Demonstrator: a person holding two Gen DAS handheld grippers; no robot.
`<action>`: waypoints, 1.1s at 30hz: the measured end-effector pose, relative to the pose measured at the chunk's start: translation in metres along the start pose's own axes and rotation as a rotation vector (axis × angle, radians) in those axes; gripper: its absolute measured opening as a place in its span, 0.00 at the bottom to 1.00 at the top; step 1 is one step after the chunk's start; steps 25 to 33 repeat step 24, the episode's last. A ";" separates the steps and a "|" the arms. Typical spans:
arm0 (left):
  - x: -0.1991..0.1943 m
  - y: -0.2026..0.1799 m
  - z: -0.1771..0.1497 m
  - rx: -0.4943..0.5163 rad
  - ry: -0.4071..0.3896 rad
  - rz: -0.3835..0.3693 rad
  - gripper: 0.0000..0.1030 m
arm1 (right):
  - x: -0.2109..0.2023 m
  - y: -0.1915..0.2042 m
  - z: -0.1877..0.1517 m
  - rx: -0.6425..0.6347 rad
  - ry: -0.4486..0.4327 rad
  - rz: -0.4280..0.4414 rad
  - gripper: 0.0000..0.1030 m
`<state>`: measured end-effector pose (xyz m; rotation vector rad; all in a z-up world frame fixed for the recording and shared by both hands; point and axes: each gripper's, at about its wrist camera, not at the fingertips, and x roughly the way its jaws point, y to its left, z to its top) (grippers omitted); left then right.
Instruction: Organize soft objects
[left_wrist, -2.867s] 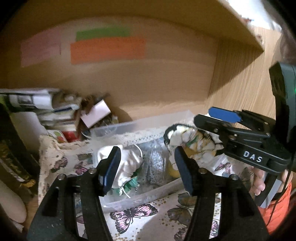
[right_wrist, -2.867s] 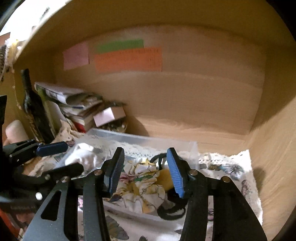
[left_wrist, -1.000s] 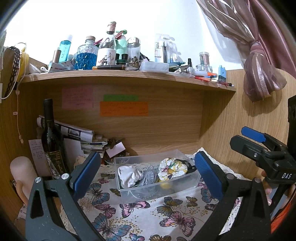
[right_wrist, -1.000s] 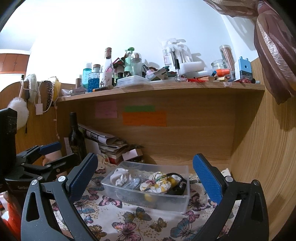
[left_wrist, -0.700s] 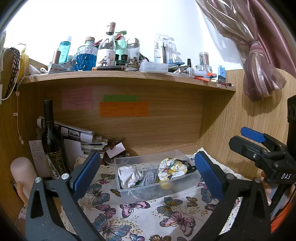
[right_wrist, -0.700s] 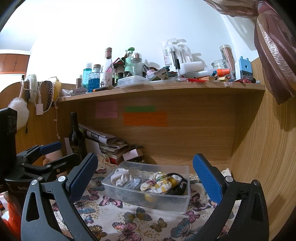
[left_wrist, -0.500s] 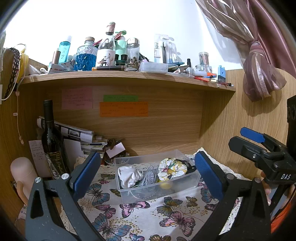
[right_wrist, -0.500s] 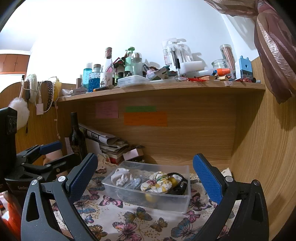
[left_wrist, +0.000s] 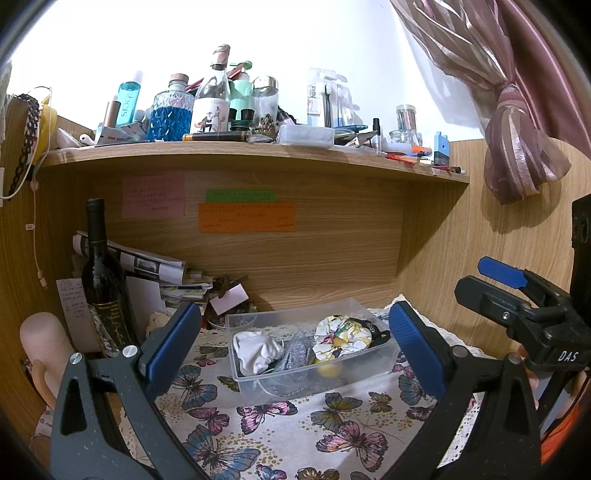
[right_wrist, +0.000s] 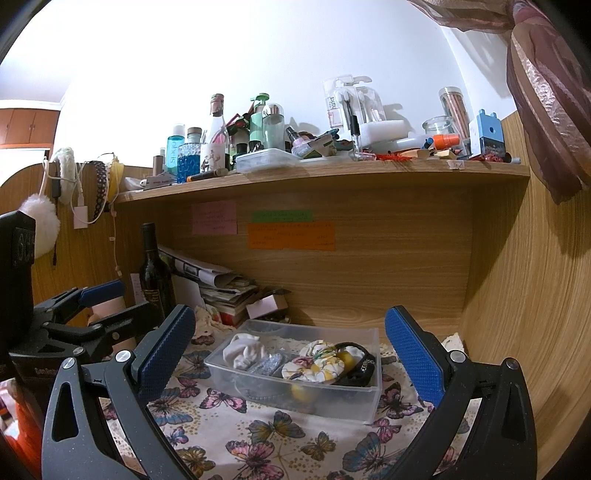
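Both the left gripper and right gripper hover with jaws spread wide, empty, before the clear plastic rectangular bin holding a floral fabric scrunchie

I see a clear, glossy plastic bin holding soft cloth scrunchies. It sits on a matt butterfly-print cloth; the far wall looks like smooth wood grain

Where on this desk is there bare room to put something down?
Free: the butterfly cloth in front of the clear plastic box, and the strip between the box and the right wooden wall. Crowded: the back left corner with wine bottle and stacked papers, and the upper shelf.
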<state>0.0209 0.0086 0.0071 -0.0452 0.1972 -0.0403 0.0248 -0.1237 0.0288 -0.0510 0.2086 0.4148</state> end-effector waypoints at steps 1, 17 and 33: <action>0.000 0.000 0.000 0.001 0.001 -0.005 1.00 | 0.000 0.000 0.000 0.000 0.000 0.000 1.00; 0.001 0.000 0.000 -0.018 0.019 -0.028 1.00 | 0.002 0.003 -0.004 0.002 0.014 -0.009 1.00; 0.000 0.000 0.000 -0.019 0.020 -0.030 1.00 | 0.006 0.005 -0.005 0.004 0.024 -0.014 1.00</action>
